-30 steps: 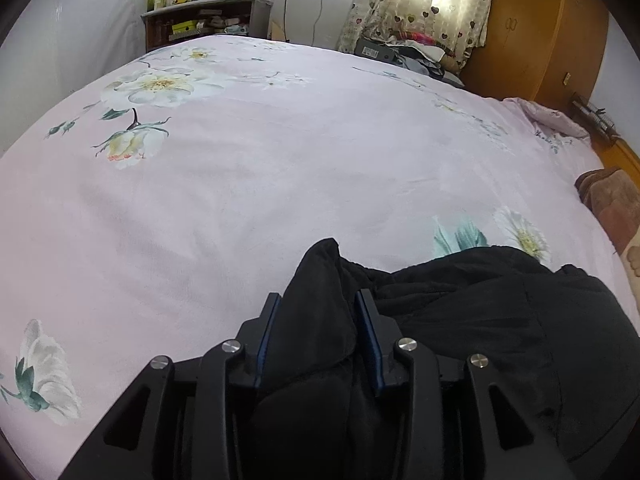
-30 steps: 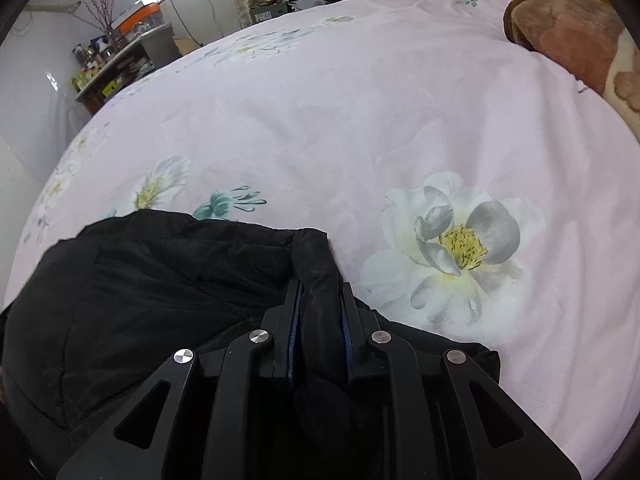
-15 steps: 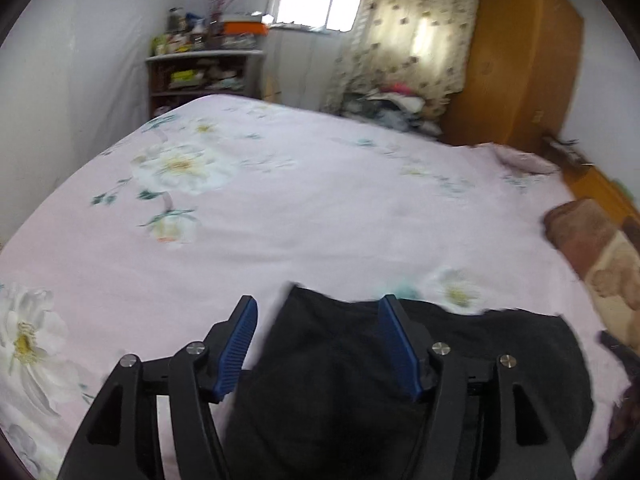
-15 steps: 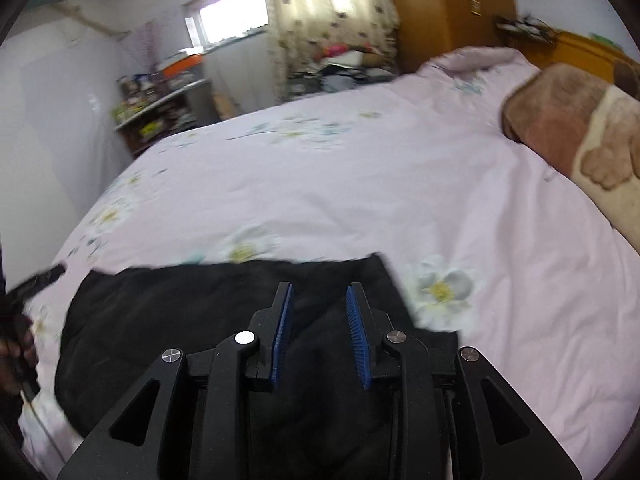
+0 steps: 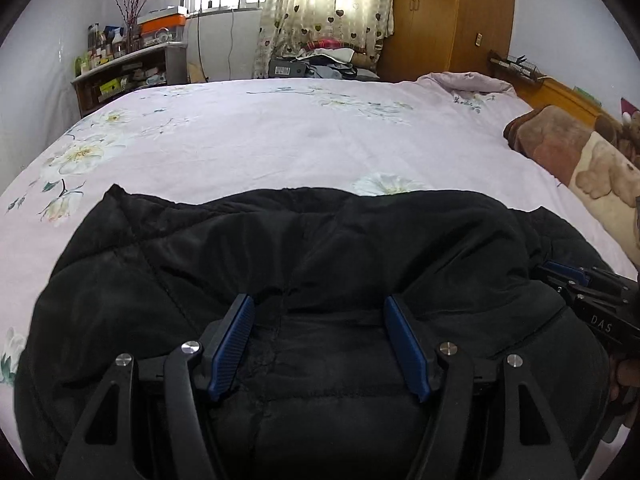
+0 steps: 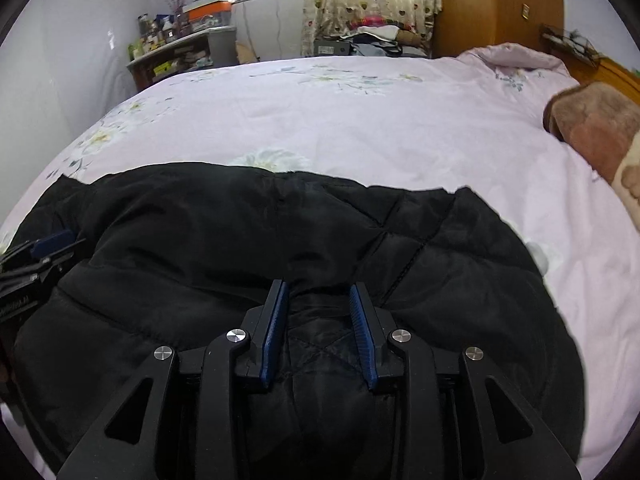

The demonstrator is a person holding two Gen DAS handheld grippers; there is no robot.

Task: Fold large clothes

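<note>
Left gripper (image 5: pixel 320 344): jaws wide and opening; blue pads stand clear on either side of a ridge of black quilted fabric, nothing pinched. Right gripper (image 6: pixel 318 324): jaws narrower, also opening; a fold of the same fabric sits between the pads, but gaps show on both sides, so it reads as released rather than held. Each gripper shows at the edge of the other's view, so they work side by side along the near edge.

Task item: black padded jacket (image 5: pixel 360 248), a large quilted garment, lying on the bed with the pale pink floral bedcover (image 5: pixel 280 144). It sits directly below and ahead of both grippers, spread broadly from left to right across both views. Its long axis runs across the line the grippers point along, not away from them. The far edge makes a fairly straight line across the bedcover; it looks like a fold already laid, though the black fabric hides the layers and this cannot be confirmed.

Relation for the coming move: each gripper is over its own half of the near edge, left nearer the left end, right nearer the right end. A further fold would probably call for re-gripping at the ends.

Surroundings: brown plush blanket (image 5: pixel 568 148) at the right, well apart from the jacket; wooden wardrobe (image 5: pixel 452 16) and heart-print curtain (image 5: pixel 324 0) beyond the bed.
</note>
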